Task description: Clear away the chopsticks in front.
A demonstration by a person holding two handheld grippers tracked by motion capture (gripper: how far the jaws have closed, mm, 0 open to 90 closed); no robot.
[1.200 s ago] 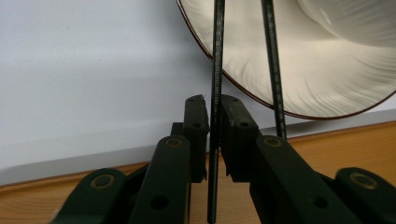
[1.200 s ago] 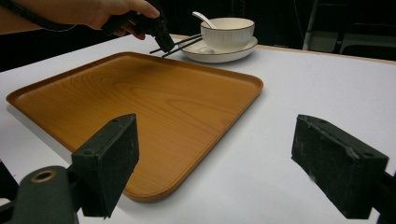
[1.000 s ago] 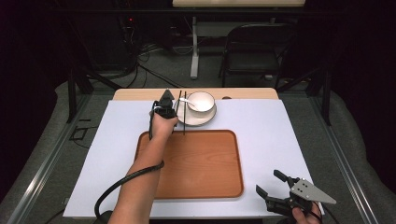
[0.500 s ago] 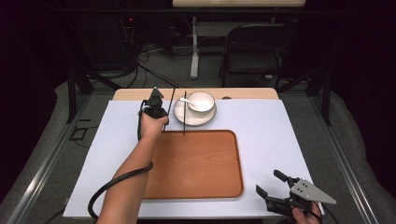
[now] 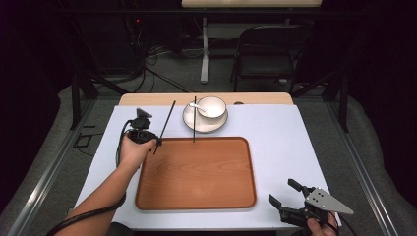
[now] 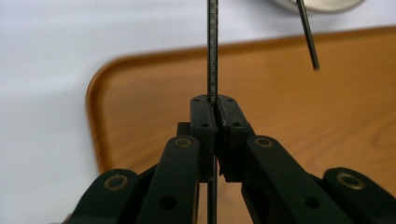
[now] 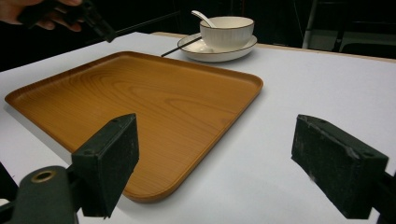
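My left gripper (image 5: 157, 142) hovers by the far left corner of the wooden tray (image 5: 196, 172), shut on a thin black chopstick (image 5: 166, 123) that slants up and away. In the left gripper view the chopstick (image 6: 213, 46) is pinched between the closed pads above the tray (image 6: 303, 116). A second chopstick (image 5: 194, 120) leans from the white plate (image 5: 196, 125) onto the tray's far rim. A white bowl (image 5: 212, 107) with a spoon (image 5: 196, 105) stands on that plate. My right gripper (image 5: 287, 196) rests open at the table's near right, with nothing between its pads (image 7: 109, 163).
A white sheet (image 5: 285, 142) covers the table, with bare room to the right of the tray (image 7: 140, 93). A dark folding chair (image 5: 268, 54) and cables stand on the floor beyond the far edge. In the right gripper view the bowl (image 7: 226, 31) stands past the tray.
My left hand has drawn left and back from the plate, carrying one chopstick, which now slants. The other chopstick stays against the plate. The right gripper has not moved.
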